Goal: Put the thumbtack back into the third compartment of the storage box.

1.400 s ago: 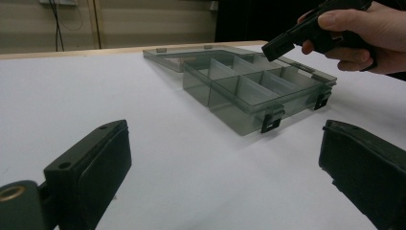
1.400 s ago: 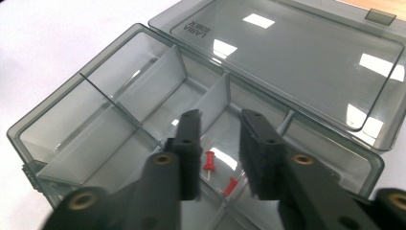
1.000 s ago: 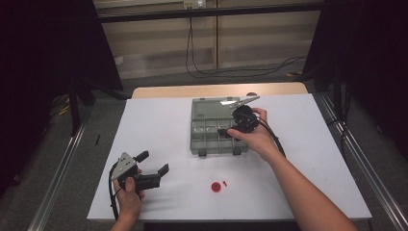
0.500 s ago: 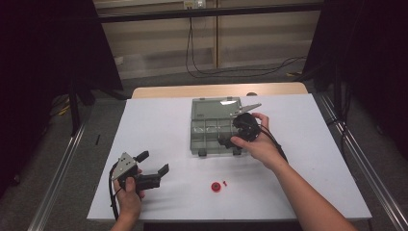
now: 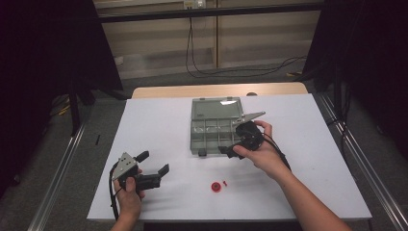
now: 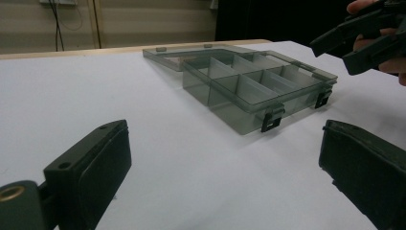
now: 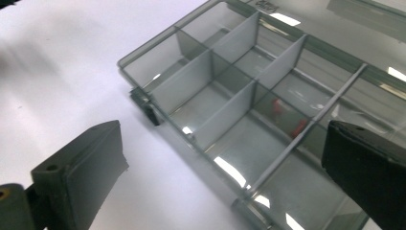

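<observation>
Now white table (image 5: pixel 159 125) bears open box (image 5: pixel 215 126), red cap (image 5: pixel 216 186) near; right gripper (image 5: pixel 234 150) and left gripper (image 5: pixel 155 163) both spread, empty.

High view: fixed above the near side, facing forward and down, taking in the whole table (image 5: pixel 159 120). Left gripper view: low over the tabletop at near left, facing far-right toward the compartment box (image 6: pixel 249 91), moderately near. Right gripper view: close above the compartment box, angled down. Shared by all three: the compartment box.
</observation>
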A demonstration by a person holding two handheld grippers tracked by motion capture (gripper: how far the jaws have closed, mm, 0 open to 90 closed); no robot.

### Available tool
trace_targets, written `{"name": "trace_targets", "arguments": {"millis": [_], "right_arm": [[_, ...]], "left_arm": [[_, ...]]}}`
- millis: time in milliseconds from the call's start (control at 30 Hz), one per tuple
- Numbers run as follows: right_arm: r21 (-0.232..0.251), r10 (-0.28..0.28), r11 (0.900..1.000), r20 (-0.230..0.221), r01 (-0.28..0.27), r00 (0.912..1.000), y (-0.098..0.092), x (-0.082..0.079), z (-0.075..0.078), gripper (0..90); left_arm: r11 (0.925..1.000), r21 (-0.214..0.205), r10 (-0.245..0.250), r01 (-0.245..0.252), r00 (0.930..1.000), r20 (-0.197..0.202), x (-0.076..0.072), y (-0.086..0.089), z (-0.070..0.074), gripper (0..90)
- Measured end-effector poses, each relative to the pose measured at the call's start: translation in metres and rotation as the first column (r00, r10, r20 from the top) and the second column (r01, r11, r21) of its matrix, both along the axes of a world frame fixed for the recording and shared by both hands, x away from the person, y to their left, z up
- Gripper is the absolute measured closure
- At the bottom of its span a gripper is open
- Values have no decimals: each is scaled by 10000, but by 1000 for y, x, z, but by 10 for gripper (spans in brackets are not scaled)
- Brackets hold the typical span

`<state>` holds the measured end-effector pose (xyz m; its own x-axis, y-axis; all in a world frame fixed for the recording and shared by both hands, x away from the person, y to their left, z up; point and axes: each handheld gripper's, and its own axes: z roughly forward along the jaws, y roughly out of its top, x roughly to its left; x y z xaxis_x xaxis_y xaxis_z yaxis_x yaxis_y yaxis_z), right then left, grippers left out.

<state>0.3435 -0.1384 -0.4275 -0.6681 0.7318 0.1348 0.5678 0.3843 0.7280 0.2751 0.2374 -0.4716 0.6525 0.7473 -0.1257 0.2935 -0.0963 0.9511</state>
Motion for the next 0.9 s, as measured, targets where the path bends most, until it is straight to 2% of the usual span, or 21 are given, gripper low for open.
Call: {"name": "trace_targets", "arguments": {"millis": [333,567,733,900], "right_arm": [[-205,396,9990,201,-392,9990,8,-23,-1,37],[-49,545,9985,149,-544,9984,10,-35,-4,83],[237,691,9973,57,-693,9976,9,-44,-7,87],[322,848,9959,90,-851,9964,8,-52,-10,146]], "left_arm": [[10000,1,2,-2,10000,5,0,0,0,40],[10000,26,0,0,10000,9,0,0,0,40],[10000,18,-11,11,10000,7,0,0,0,41],[10000,3,-17,17,10000,-10,0,0,0,40]]}}
